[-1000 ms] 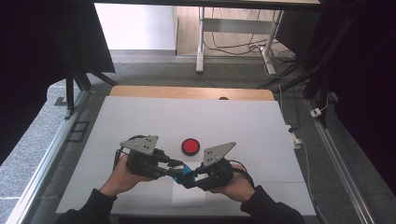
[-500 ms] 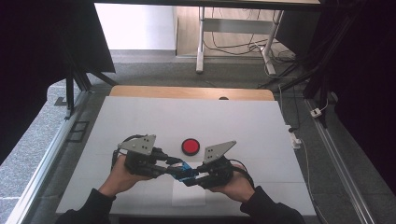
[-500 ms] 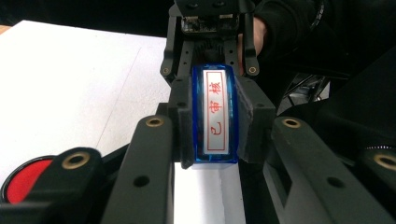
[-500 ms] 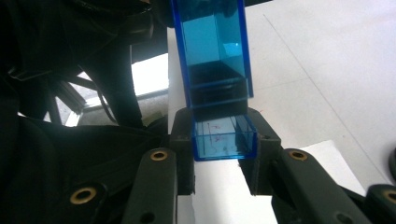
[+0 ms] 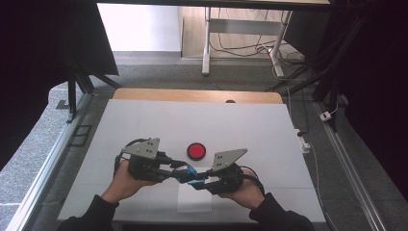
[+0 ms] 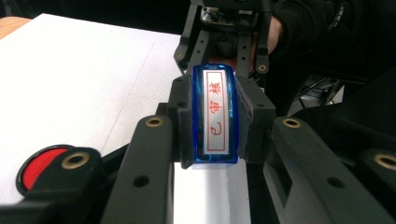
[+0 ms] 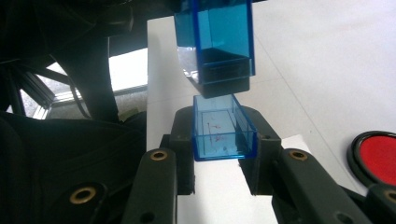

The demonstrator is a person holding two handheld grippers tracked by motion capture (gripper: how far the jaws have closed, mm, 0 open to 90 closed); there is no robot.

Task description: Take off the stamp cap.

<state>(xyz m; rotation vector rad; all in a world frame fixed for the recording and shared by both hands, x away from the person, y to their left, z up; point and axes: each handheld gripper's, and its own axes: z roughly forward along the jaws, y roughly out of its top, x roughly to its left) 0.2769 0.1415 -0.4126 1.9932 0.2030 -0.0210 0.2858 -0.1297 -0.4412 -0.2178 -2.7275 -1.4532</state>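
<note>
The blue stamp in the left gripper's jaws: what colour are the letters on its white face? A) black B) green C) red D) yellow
C: in the left gripper view, the blue stamp, clamped in the left gripper, shows red characters inside a red border on its white face.

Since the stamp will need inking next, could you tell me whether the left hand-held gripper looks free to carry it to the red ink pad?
Probably yes: the left hand-held gripper holds the stamp, already apart from the cap, and bare table lies before the red ink pad.
</note>
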